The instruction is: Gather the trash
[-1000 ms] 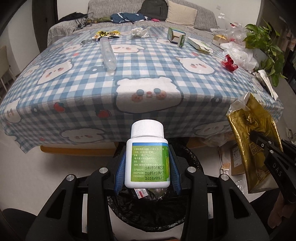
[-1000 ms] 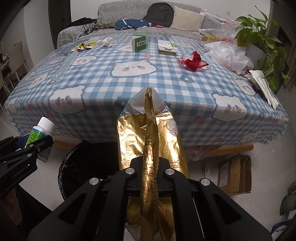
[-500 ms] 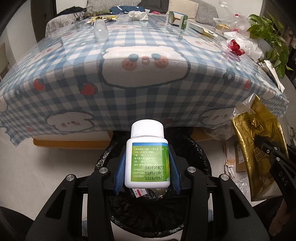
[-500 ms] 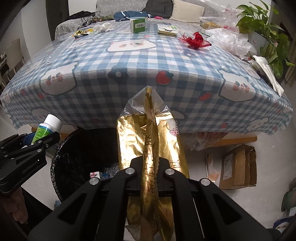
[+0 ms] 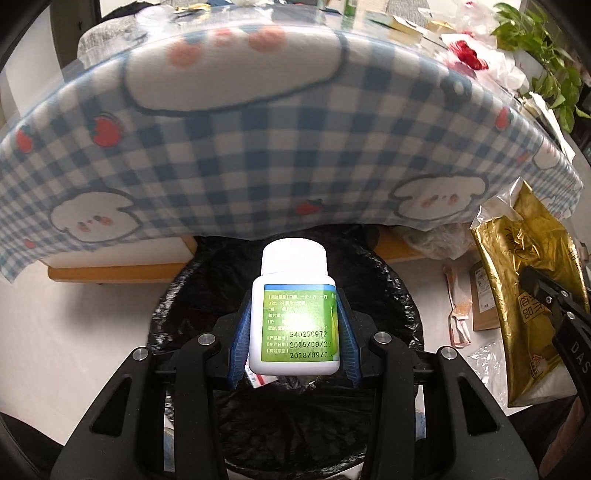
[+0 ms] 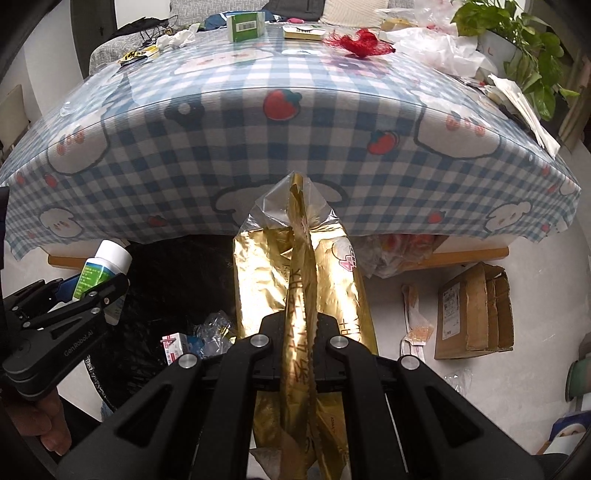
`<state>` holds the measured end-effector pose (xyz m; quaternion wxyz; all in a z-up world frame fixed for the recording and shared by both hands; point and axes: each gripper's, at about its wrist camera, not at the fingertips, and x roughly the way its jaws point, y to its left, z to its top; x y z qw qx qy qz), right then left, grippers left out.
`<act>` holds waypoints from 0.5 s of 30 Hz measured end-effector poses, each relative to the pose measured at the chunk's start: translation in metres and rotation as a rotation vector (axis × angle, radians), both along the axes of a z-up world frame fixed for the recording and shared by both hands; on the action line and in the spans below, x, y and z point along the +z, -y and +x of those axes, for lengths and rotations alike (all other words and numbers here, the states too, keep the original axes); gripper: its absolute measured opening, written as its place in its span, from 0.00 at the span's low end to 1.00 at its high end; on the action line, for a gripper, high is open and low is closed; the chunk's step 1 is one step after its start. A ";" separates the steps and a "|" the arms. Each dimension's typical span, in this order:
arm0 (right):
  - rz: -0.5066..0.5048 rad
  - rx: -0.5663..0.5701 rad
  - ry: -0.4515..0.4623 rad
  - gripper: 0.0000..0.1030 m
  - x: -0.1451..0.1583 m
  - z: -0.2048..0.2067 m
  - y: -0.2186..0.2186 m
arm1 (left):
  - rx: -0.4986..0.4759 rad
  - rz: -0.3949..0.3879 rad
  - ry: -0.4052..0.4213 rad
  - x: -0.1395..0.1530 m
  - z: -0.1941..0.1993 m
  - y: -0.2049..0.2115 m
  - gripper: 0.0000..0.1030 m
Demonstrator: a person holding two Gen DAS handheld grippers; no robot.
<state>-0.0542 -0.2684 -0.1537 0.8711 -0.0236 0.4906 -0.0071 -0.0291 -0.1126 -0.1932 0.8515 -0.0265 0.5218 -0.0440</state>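
- The left gripper is clamped on a white pill bottle, its blue pads pressed to either side of the green label. The bottle sits dead centre of the left view, upright in the grip and poised over the black-lined trash bin, which I take to be the reason for holding it there: let go and it should fall in.
- The right gripper is pinched tight on a gold foil bag, held by its middle seam. The bag fills the centre of the right view, just right of the bin's mouth and not yet over it, so it looks next in line.
- Only the right view looks down into the bin at lower left: a small carton and crumpled plastic lie inside.
- It also shows what is left on the checked tablecloth along the top: a green box, red netting, wrappers.
- The left view hides most of that behind the cloth's hanging edge.
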 end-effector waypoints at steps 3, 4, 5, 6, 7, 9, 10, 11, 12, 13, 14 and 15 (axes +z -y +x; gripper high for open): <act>0.000 -0.011 -0.006 0.02 -0.003 -0.002 0.004 | -0.015 -0.003 0.002 -0.004 0.000 0.008 0.39; 0.002 -0.014 -0.008 0.02 -0.005 -0.003 0.005 | -0.016 -0.005 -0.001 -0.006 0.001 0.009 0.39; 0.003 -0.017 -0.010 0.02 -0.006 -0.003 0.005 | -0.017 -0.011 -0.002 -0.007 0.001 0.010 0.39; 0.004 -0.019 -0.011 0.02 -0.007 -0.003 0.005 | -0.021 -0.012 0.001 -0.007 0.000 0.012 0.39; 0.005 -0.022 -0.011 0.02 -0.008 -0.003 0.005 | -0.023 -0.009 0.007 -0.008 -0.001 0.013 0.39; 0.010 -0.026 -0.018 0.02 -0.011 -0.003 0.005 | -0.020 -0.007 0.008 -0.010 -0.003 0.013 0.39; 0.013 -0.027 -0.019 0.02 -0.012 -0.003 0.004 | -0.018 -0.011 0.004 -0.011 -0.003 0.012 0.39; 0.013 -0.022 -0.018 0.02 -0.012 -0.003 0.002 | -0.018 -0.011 0.003 -0.012 -0.003 0.012 0.39; 0.010 -0.016 -0.017 0.02 -0.012 -0.003 0.000 | -0.019 -0.009 0.005 -0.013 -0.003 0.011 0.39; 0.010 -0.012 -0.015 0.02 -0.012 -0.003 -0.001 | -0.021 -0.004 0.005 -0.014 -0.003 0.012 0.39; 0.009 -0.007 -0.013 0.02 -0.012 -0.003 -0.002 | -0.023 -0.003 0.004 -0.016 -0.004 0.012 0.39; 0.008 -0.005 -0.013 0.02 -0.012 -0.003 -0.003 | -0.027 -0.006 0.002 -0.017 -0.004 0.010 0.40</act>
